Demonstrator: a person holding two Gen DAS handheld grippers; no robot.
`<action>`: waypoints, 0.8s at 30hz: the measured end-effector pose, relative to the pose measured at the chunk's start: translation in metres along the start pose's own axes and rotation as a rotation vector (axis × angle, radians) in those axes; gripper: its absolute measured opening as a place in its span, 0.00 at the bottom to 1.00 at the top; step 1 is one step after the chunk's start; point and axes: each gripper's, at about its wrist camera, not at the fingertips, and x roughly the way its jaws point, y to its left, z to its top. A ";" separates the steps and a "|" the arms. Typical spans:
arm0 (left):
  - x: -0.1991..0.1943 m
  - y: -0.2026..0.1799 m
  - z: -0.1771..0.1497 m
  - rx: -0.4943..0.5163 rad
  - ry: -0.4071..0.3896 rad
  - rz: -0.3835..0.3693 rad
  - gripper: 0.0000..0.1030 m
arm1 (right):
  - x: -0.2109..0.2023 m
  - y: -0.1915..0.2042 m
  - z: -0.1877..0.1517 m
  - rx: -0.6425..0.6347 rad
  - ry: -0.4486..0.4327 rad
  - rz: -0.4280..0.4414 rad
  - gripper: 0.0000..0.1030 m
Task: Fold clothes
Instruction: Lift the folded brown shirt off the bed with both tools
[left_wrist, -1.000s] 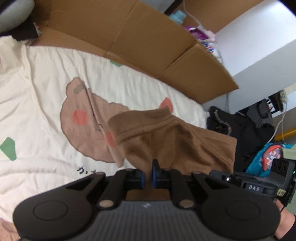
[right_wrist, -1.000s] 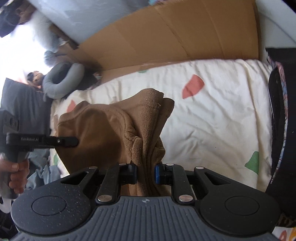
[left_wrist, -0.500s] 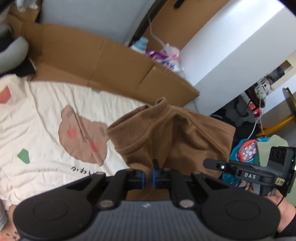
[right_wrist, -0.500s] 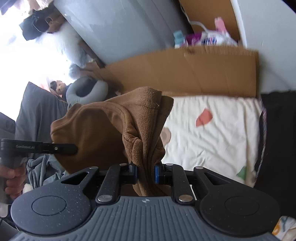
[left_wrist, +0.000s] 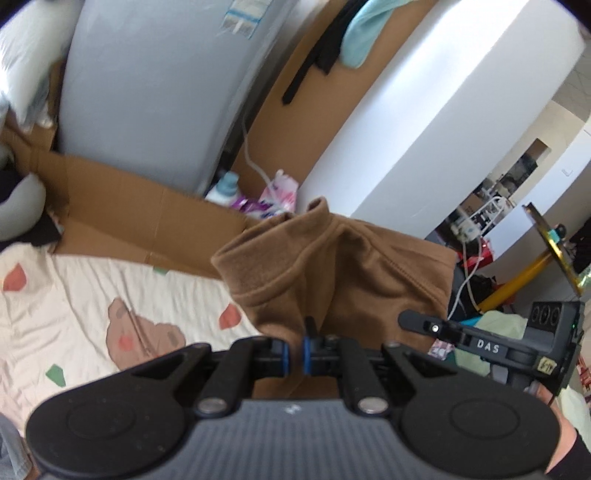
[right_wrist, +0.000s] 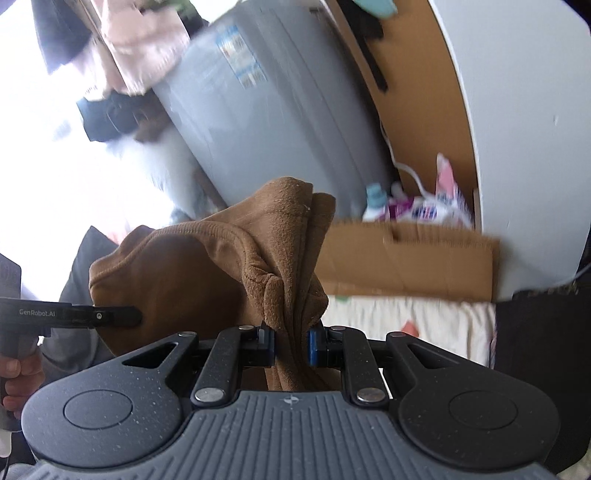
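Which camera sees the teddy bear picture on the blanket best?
The left wrist view: the brown bear picture shows almost whole on the cream blanket. The right wrist view shows only a blurry strip of blanket, no bear.

Left tongs (left_wrist: 294, 356), right tongs (right_wrist: 291, 347): both clamped, pointing downward.

A garment (left_wrist: 343, 273) hangs between two hand-held grippers, left (left_wrist: 294, 357) and right (right_wrist: 291, 345), above a bed (left_wrist: 66, 306). Cardboard (left_wrist: 140, 218) lines the bed's far edge; behind it stand a mattress (left_wrist: 147, 92) and bottles (left_wrist: 225, 186).
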 end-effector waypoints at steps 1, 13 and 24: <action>-0.005 -0.007 0.003 0.004 -0.008 -0.003 0.07 | -0.007 0.004 0.007 -0.008 -0.009 -0.001 0.15; -0.052 -0.080 0.026 0.024 -0.071 -0.035 0.07 | -0.092 0.029 0.085 -0.071 -0.051 0.028 0.15; -0.057 -0.114 0.021 0.007 -0.092 -0.133 0.07 | -0.157 0.033 0.109 -0.110 -0.081 -0.015 0.15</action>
